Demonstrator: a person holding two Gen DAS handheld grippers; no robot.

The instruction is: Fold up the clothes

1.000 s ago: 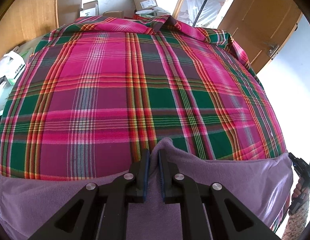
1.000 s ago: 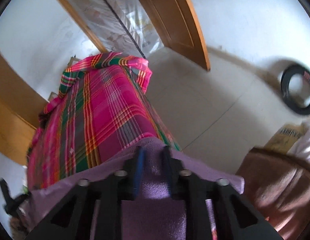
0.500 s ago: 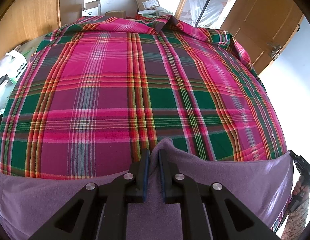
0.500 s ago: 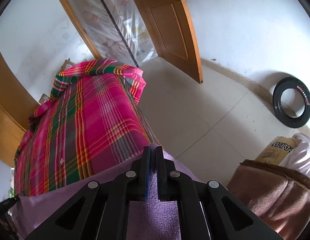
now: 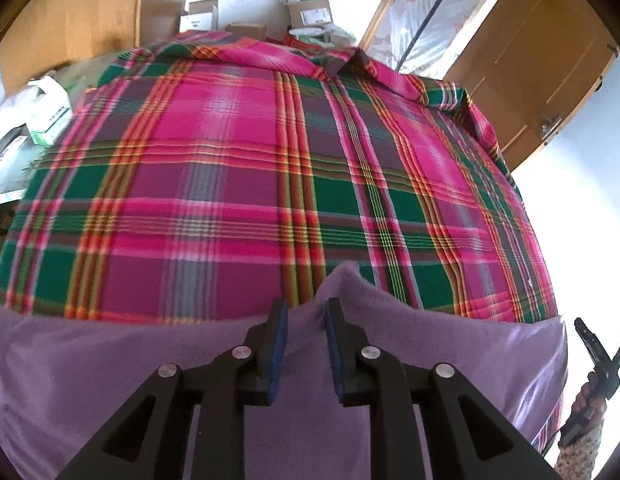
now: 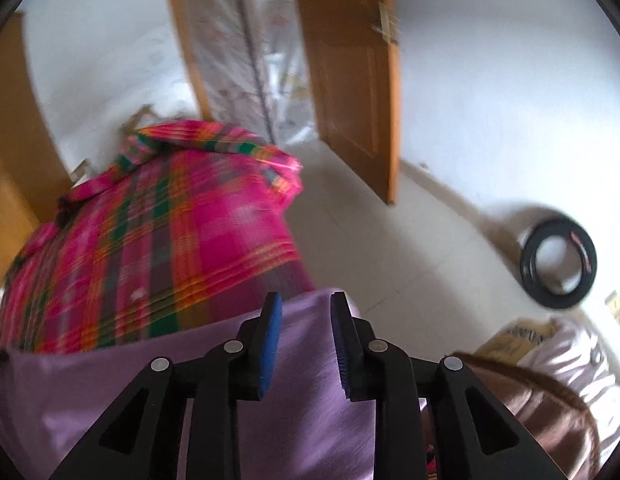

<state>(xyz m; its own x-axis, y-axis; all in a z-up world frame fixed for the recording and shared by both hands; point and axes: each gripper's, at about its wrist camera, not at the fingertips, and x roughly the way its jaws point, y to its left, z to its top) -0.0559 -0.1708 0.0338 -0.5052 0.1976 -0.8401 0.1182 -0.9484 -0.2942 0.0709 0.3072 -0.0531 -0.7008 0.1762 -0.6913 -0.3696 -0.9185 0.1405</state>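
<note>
Nearest both cameras, a purple garment [image 5: 110, 380] lies spread flat, its far edge running left to right over a pink and green plaid cloth [image 5: 250, 184] that covers the surface beneath. It looks like soft, light fleece that will sag and slide when lifted, so I judge the best hold is a pinch on the far edge or at a corner, one gripper toward each end. The left gripper [image 5: 304, 308] has its jaws slightly parted, released, with a raised pucker of the purple fabric standing between the blue pads; whether the pads touch it I cannot tell. The right gripper [image 6: 306, 302] sits at the garment's right end, jaws likewise parted and gripping nothing, fabric lying below them. This view is blurred. Farther off, the plaid cloth runs away to a collar-like fold at its far end. Beyond are boxes [image 5: 310, 14], a wooden door [image 6: 349, 72] and a black tyre [image 6: 557, 264] on the floor.
</note>
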